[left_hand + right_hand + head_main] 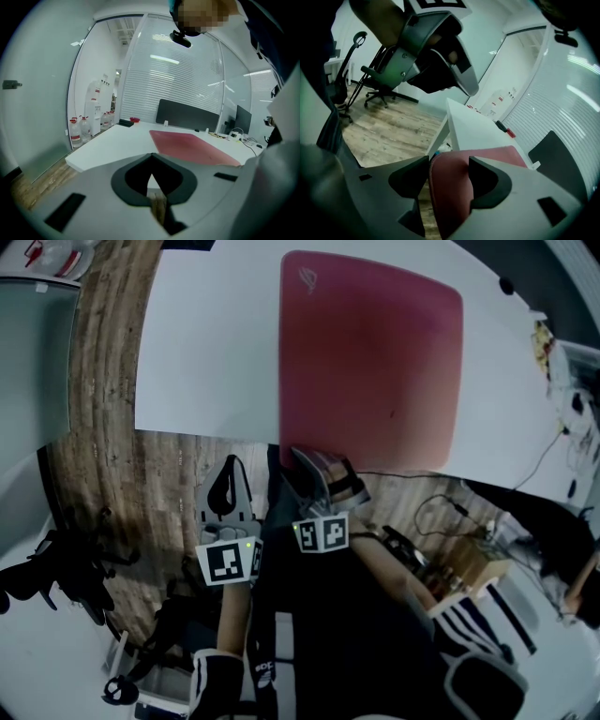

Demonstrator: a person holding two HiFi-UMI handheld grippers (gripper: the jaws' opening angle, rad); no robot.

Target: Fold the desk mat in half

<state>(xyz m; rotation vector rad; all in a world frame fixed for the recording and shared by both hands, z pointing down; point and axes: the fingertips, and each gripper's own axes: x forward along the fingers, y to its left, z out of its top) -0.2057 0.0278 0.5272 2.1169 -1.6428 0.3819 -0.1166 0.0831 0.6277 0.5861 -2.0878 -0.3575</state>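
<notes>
- Far left, over the wooden floor [103,427]: left claw [152,157], pinched shut, nothing in it, hanging just short of the near edge of the white surface [206,352].
- Centre of that surface: red desk mat [370,362], spread out, unfolded, near edge reaching right to the surface's rim.
- Right at that near edge: right claw [447,161], spread wide open, mat's rim sitting between the two pads, not squeezed, no grip on it.
</notes>
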